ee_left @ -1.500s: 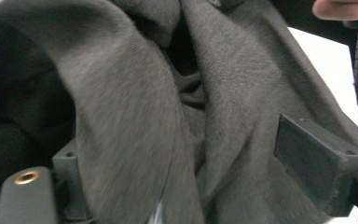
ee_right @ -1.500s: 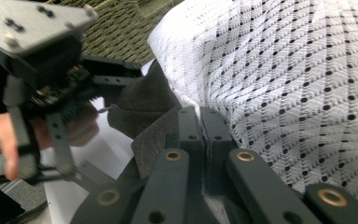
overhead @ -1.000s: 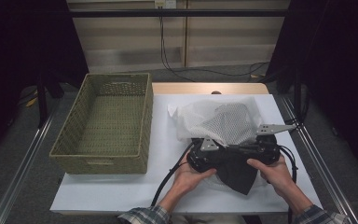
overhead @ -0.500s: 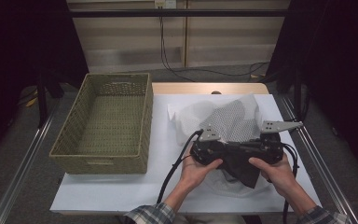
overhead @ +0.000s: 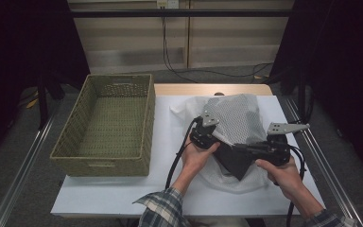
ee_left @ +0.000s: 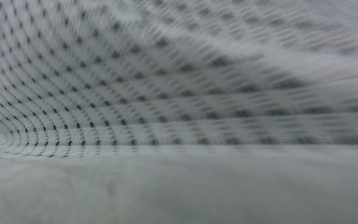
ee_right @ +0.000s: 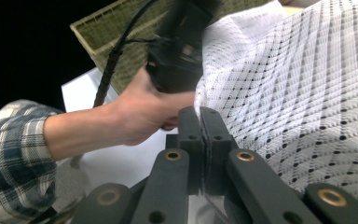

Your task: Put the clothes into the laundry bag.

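Observation:
A white mesh bag point(overhead: 236, 118) with black dots is held up over the white table, with a dark fabric piece point(overhead: 238, 158) hanging between the two hands. My right gripper point(ee_right: 200, 114) is shut on the bag's edge, which runs in between its pressed jaws; in the high view the right gripper point(overhead: 243, 149) points left under the mesh. My left gripper point(overhead: 217, 137) sits at the bag's left side with its tips under the cloth. Its jaws have just been closing. Blurred mesh point(ee_left: 177, 93) lies right against its camera and hides the jaws.
A woven basket point(overhead: 149, 123), with nothing in it, stands on the left part of the white table point(overhead: 123, 194). Cables trail from both grippers toward the person. Metal rails run along both table sides, and dark floor lies beyond.
The left hand has moved away from the person and slightly up with the mesh's left side. The bag now stands taller and narrower. The right hand has hardly moved.

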A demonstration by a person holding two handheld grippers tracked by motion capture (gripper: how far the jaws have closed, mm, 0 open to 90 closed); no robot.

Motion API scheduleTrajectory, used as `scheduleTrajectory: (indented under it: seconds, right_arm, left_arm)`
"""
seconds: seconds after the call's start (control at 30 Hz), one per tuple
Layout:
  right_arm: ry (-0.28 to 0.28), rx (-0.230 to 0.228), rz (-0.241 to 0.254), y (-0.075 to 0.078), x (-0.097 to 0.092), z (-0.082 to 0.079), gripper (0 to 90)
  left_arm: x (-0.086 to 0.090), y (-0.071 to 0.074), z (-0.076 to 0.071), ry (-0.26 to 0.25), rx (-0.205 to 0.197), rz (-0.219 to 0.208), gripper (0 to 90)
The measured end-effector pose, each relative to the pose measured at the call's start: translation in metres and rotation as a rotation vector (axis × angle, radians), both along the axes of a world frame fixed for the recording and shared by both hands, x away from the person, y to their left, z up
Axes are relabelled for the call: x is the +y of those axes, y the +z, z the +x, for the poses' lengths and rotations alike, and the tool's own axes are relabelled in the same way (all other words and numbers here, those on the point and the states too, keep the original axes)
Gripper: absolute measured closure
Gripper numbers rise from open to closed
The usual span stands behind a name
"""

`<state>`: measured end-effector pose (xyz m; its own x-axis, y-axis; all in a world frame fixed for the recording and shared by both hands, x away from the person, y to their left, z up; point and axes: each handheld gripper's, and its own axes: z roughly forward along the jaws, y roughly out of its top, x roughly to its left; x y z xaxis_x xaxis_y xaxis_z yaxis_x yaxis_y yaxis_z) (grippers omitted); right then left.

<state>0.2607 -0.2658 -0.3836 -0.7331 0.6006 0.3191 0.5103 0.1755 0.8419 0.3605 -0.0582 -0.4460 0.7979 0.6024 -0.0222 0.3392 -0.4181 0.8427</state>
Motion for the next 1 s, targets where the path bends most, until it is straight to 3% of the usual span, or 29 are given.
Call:
scheduleTrajectory:
  seconds: [0.13, 0.23, 0.33, 0.47, 0.53, 0.63, 0.73, 0.77, 0.87, 1.0]
  right_arm:
    - [-0.022, 0.036, -0.046, -0.019, -0.006, 0.009, 88.6]
    - [-0.053, 0.061, -0.063, -0.03, -0.014, 0.014, 88.6]
    - [-0.071, 0.063, -0.063, -0.032, -0.019, 0.017, 88.6]
    - [-0.077, 0.057, -0.07, -0.033, -0.02, 0.019, 88.6]
    - [-0.081, 0.063, -0.071, -0.033, -0.019, 0.019, 88.6]
    - [-0.082, 0.061, -0.074, -0.032, -0.018, 0.019, 88.6]
    - [-0.08, 0.059, -0.076, -0.032, -0.017, 0.02, 88.5]
    - [-0.082, 0.059, -0.077, -0.032, -0.017, 0.02, 88.5]
    - [-0.084, 0.059, -0.072, -0.032, -0.017, 0.021, 88.5]
    - [-0.079, 0.05, -0.067, -0.03, -0.016, 0.021, 88.6]
  left_arm:
    - [0.0, -0.005, 0.003, 0.017, 0.026, -0.012, 78.1]
    - [0.011, -0.003, -0.002, -0.059, 0.073, -0.044, 71.2]
    - [0.025, -0.001, -0.009, -0.105, 0.09, -0.063, 60.8]
    - [0.043, 0.002, -0.024, -0.159, 0.087, -0.043, 51.0]
    - [0.052, 0.001, -0.03, -0.165, 0.081, -0.026, 45.8]
    - [0.059, 0.0, -0.036, -0.178, 0.085, -0.038, 39.9]
    - [0.056, -0.001, -0.043, -0.2, 0.081, -0.03, 35.4]
    - [0.052, -0.001, -0.045, -0.225, 0.082, -0.054, 33.0]
    - [0.035, -0.002, -0.053, -0.26, 0.076, -0.063, 28.5]
    - [0.013, -0.01, -0.051, -0.305, 0.113, -0.048, 18.7]
